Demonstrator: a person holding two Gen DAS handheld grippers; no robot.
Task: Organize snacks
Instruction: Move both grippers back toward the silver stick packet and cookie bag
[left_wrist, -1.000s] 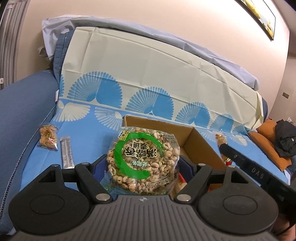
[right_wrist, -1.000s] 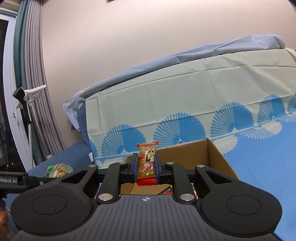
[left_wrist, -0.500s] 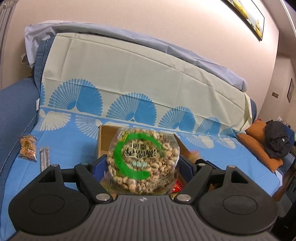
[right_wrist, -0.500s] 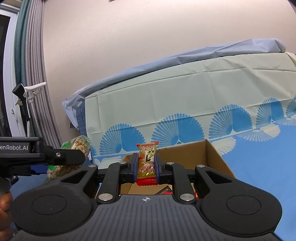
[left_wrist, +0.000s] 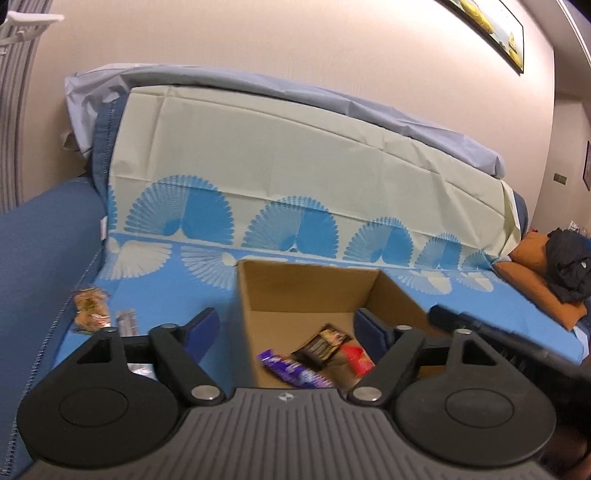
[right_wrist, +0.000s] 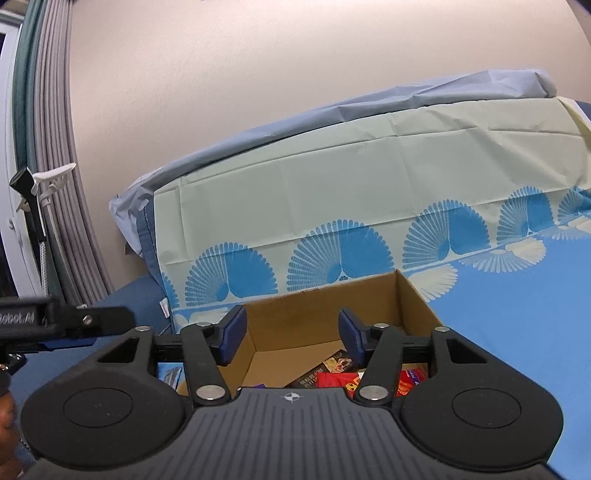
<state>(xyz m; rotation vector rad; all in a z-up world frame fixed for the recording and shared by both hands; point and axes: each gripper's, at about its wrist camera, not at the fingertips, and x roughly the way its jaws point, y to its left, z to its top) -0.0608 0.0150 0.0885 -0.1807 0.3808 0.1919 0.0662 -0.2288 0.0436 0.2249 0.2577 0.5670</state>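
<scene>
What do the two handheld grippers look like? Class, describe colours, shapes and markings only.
The left gripper and right gripper match: matte black ribbed bodies, two round discs, angular black linkage arms with silver pivot bolts, dark blue finger pads, and a small white crosshair mark at centre. No cables or sleeves are visible.

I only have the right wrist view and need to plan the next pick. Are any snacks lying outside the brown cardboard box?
Observer: Yes. A small clear packet of brown snacks lies on the blue patterned cover, left of the brown cardboard box.
Operator: Anything else beside it?
Observer: A narrow silvery stick packet lies just to its right, between it and the box.
Operator: Is the left gripper free to take one?
Observer: The left gripper is open, with nothing between its fingers.
</scene>
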